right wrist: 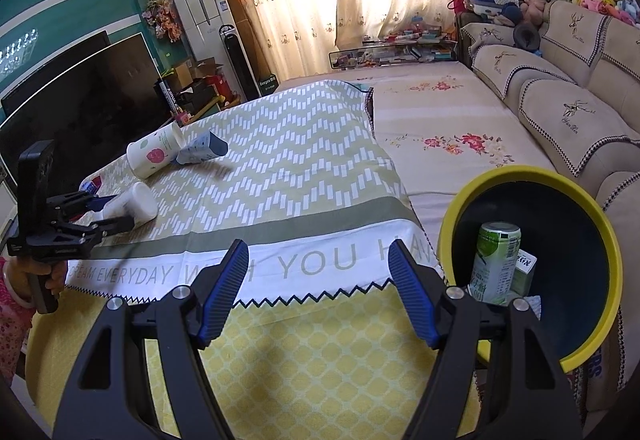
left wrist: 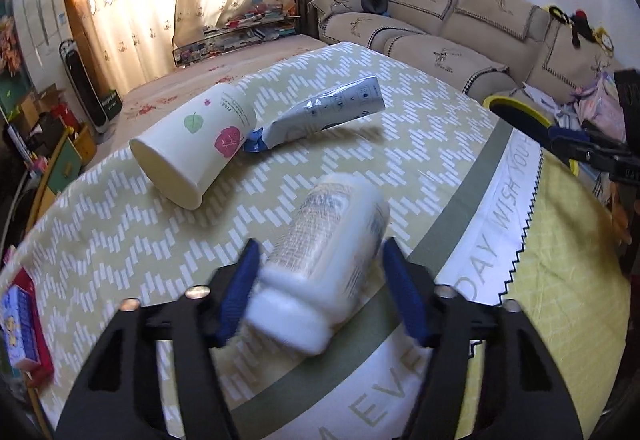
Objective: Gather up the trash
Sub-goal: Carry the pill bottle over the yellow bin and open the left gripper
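Observation:
A white plastic bottle (left wrist: 324,252) lies on its side on the patterned tablecloth (left wrist: 120,240), blurred. My left gripper (left wrist: 320,244) straddles it, both blue pads against its sides. The right wrist view shows the same grip on the bottle (right wrist: 136,204) at the table's left, with the left gripper (right wrist: 116,212) around it. Beyond lie a tipped paper cup (left wrist: 192,148) with leaf prints and a crumpled blue-and-white tube (left wrist: 324,112). My right gripper (right wrist: 316,252) hangs open and empty over the near table edge, beside a yellow-rimmed bin (right wrist: 532,176) holding a green can (right wrist: 496,264) and a small carton (right wrist: 526,264).
A red and blue box (left wrist: 20,324) sits at the table's left edge. A beige sofa (right wrist: 560,112) runs behind the bin, a floral-covered bed (right wrist: 440,120) lies past the table, and a dark TV (right wrist: 80,100) stands at the left. A person's hand (right wrist: 36,276) holds the left gripper's handle.

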Action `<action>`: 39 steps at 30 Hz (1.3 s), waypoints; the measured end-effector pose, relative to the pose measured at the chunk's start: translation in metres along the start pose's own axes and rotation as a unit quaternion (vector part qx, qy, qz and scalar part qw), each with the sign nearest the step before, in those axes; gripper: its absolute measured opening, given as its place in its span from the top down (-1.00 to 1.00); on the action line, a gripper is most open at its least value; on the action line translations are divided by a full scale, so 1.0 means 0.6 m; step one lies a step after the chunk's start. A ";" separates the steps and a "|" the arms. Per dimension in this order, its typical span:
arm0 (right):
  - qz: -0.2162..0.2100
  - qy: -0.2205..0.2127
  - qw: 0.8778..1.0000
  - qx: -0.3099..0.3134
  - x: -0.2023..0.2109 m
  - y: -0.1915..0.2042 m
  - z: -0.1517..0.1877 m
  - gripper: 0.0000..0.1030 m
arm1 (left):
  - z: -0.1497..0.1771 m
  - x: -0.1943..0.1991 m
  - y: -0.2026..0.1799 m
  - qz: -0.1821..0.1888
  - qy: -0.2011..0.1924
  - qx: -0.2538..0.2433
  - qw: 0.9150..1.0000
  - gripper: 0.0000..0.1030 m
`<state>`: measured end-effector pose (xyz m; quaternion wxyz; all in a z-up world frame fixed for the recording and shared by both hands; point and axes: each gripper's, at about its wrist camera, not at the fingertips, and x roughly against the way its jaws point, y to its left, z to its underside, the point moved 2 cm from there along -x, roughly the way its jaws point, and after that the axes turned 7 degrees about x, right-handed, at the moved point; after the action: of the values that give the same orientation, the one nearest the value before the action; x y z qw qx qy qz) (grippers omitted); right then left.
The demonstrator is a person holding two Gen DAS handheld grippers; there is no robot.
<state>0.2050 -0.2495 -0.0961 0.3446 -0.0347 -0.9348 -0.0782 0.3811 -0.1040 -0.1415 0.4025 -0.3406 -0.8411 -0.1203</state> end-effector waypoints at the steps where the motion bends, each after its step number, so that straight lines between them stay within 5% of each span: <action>1: -0.001 0.000 1.000 -0.001 0.000 0.000 0.000 -0.33 | 0.000 -0.001 0.001 0.003 0.000 0.005 1.000 -0.05; 16: 0.017 -0.047 0.999 0.011 0.066 -0.029 0.001 -0.33 | -0.024 0.028 -0.086 -0.007 -0.046 0.001 0.999 -0.03; 27: 0.160 -0.096 0.982 -0.043 0.207 -0.203 0.026 -0.33 | -0.121 0.009 -0.367 0.086 -0.033 -0.095 0.991 -0.03; 34: 0.193 -0.089 0.974 -0.080 0.237 -0.280 0.059 -0.33 | -0.174 -0.098 -0.541 0.141 -0.010 -0.146 0.979 -0.04; 39: 0.203 -0.089 0.970 -0.098 0.238 -0.303 0.070 -0.42 | -0.203 -0.177 -0.594 0.143 0.003 -0.130 0.981 -0.09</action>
<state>0.0483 -0.4203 -0.0569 0.2641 -0.2643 -0.9228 -0.0939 0.2619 -0.4761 -0.1180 0.3708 -0.5066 -0.7595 -0.1704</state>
